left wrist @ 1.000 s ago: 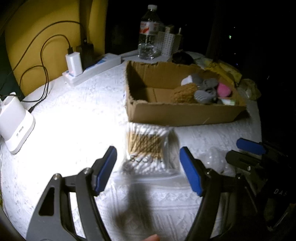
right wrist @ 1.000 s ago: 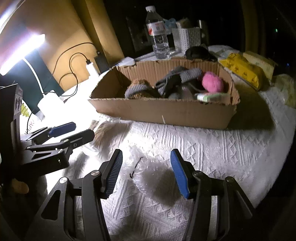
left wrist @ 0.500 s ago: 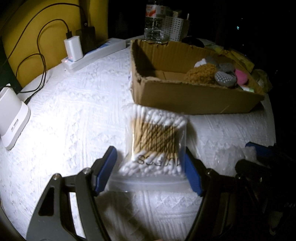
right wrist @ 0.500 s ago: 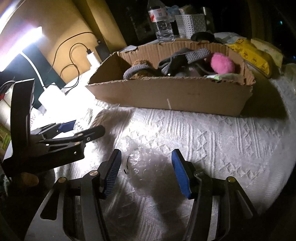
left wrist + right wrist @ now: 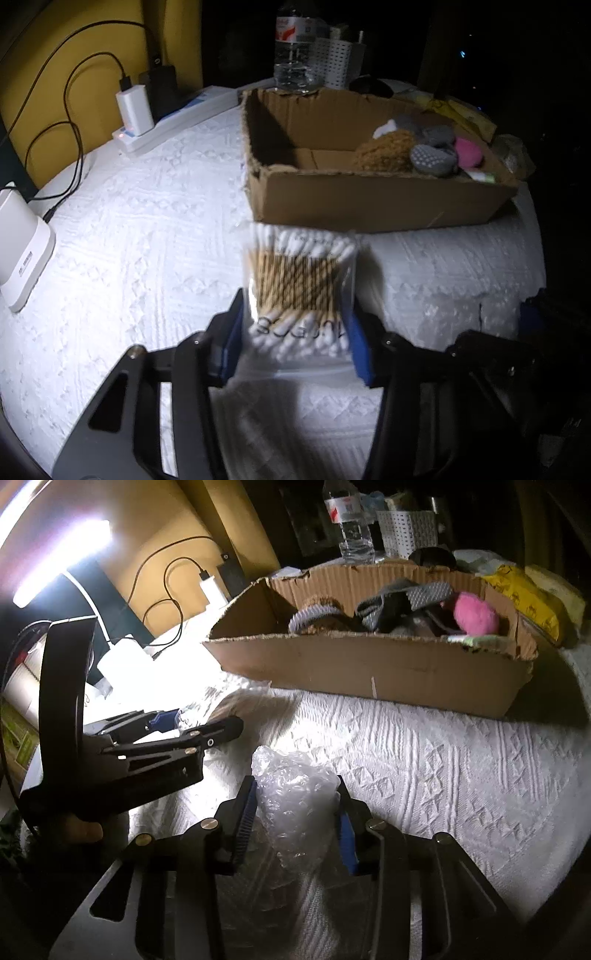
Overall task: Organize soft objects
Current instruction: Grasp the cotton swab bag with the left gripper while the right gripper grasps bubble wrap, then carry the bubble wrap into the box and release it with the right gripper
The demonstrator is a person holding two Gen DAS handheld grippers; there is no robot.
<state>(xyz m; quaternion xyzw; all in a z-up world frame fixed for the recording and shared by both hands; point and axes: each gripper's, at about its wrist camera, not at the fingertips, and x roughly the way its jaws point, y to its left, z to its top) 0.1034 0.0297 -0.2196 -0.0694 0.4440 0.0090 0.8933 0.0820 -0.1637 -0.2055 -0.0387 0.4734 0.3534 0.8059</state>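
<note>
Motion blur smeared the clear bag of wooden-stemmed cotton swabs (image 5: 301, 288), leaving its print unreadable. The clear plastic water bottle (image 5: 294, 44) was cropped by the frame's top edge, and the room behind the perforated white basket (image 5: 334, 61) was lost in darkness.

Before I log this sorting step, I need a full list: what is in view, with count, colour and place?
Cotton swab bag: one, clear with tan sticks, between the left gripper's closing jaws.
Bubble wrap: one wad, clear, between the right gripper's closing jaws.
Cardboard box: one, brown, on the table ahead.
Pink pom-pom: one, in the box's right end.
Grey socks: several, in the box.
Water bottle: one, clear, behind the box.
White basket: one, beside the bottle.
Power strip: one, white, far left.
Tablecloth: white.
Left gripper: black, blue pads.
Right gripper: black, blue pads.
</note>
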